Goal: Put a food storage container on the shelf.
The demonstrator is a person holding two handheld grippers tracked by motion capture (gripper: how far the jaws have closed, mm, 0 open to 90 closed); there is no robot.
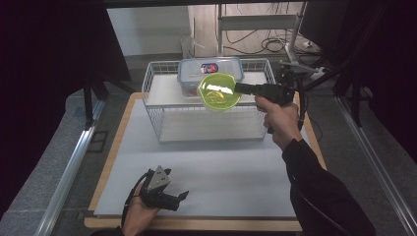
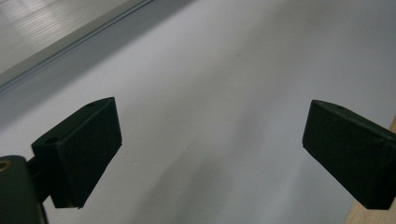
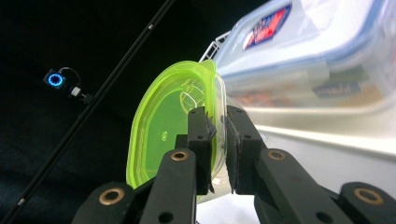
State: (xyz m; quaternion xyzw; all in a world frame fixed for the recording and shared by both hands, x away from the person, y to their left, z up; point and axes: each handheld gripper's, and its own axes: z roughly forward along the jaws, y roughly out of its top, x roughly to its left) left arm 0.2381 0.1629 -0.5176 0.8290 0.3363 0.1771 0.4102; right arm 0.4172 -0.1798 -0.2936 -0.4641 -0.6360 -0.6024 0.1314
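While the right tongs (image 1: pixel 241 88) pinch the rim of a lime-green bowl (image 1: pixel 219 92), it hangs in the air over the wire basket (image 1: pixel 156 101) at the far side of the surface (image 1: pixel 221 172), beside a lidded clear box (image 1: pixel 210 69). The left tongs (image 1: pixel 178 196) rest near, wide open and empty. Gripped by only a thin edge, the bowl could slip free or knock the box.
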